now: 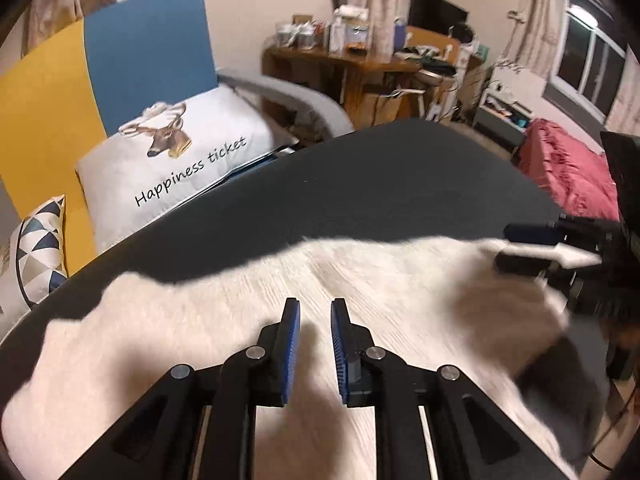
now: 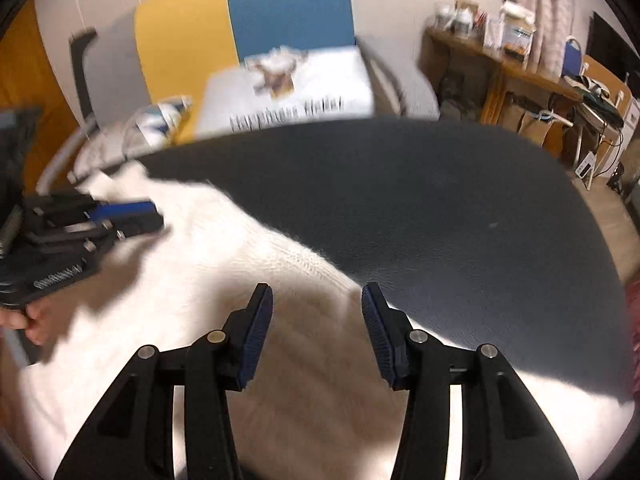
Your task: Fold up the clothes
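White knit garment [image 1: 360,280] lying long axis 9-to-3 across dark bench [image 1: 400,176] — left claw [image 1: 315,308] gaping narrow, right claw [image 2: 317,294] gaping wide, both hovering over near edge, gripping nothing

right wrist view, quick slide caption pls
Open right hand-held gripper above white knit garment on dark table.

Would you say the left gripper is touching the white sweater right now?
Cannot tell. In the left wrist view the left gripper is open above the white sweater, but no plain gap or contact shows in either view.
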### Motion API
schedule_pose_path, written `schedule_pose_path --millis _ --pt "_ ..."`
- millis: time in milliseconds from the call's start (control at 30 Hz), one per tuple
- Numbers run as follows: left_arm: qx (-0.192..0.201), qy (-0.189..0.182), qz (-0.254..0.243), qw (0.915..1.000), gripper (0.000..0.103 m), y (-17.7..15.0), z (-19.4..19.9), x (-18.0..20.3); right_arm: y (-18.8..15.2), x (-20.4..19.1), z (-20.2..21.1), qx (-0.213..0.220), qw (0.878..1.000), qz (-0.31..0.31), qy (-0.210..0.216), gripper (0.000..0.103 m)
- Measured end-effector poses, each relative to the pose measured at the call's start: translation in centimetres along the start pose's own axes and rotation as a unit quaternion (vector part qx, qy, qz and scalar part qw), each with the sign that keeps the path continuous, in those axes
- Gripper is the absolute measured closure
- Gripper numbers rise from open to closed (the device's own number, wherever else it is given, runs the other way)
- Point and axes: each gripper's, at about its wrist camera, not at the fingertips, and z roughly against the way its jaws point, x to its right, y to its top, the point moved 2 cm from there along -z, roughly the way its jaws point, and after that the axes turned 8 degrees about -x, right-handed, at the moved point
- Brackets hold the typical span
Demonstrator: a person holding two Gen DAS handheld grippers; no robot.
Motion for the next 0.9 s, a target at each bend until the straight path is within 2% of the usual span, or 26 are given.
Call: schedule_pose_path --millis 133,233,333,367,433,500,567,633,667,767,833,900 --pt "-0.005 -0.024 -0.016 0.9996 0.088 -2.9 1.3 1.5 -4.4 6.7 2.5 -0.007 0.996 -0.081 -0.039 0.054" --pt "-0.055 -0.006 -0.031 0.998 0.088 -4.8 -0.5 2.8 -7.8 11.8 4.2 -0.014 0.987 -0.143 -0.071 0.054" --pt "-0.07 0.001 -0.008 0.9975 0.088 -4.9 -1.0 2.9 -11.2 17.0 6.0 -0.022 0.973 -0.204 -0.103 0.054" --pt "-0.073 -0.008 0.005 0.9973 0.088 -4.6 -0.7 2.8 -12.4 18.7 6.6 -0.024 0.968 -0.224 -0.113 0.055" --pt "-0.062 -0.061 0.028 0.9959 0.088 -4.4 0.6 2.9 -13.8 20.8 7.6 -0.028 0.959 -0.25 -0.131 0.064" --pt "-0.054 -0.099 0.015 0.9935 0.088 -4.5 2.0 4.0 -13.7 19.9 8.4 -0.025 0.958 -0.254 -0.133 0.06" --pt "-0.05 -0.121 -0.012 0.9913 0.088 -4.9 2.9 5.5 -13.4 17.2 9.7 0.011 0.971 -0.231 -0.065 0.06" --pt "-0.057 -0.134 -0.039 0.9885 0.088 -5.6 3.1 7.4 -13.0 13.0 10.0 0.022 0.981 -0.188 0.029 0.059" --pt "-0.062 -0.136 -0.05 0.9875 0.088 -6.0 3.0 8.3 -12.8 10.5 9.8 0.019 0.987 -0.155 0.044 0.059" --pt "-0.075 -0.125 -0.065 0.9871 0.088 -7.3 2.2 10.3 -11.9 3.6 8.5 0.006 0.995 -0.063 0.073 0.059" --pt "-0.083 -0.134 -0.051 0.9862 0.088 -8.0 1.6 10.6 -10.7 -0.2 7.3 0.001 0.997 -0.023 0.078 0.059" --pt "-0.086 -0.142 -0.04 0.9853 0.088 -8.7 1.2 11.1 -9.0 -2.5 5.4 -0.015 0.999 0.009 0.049 0.059"
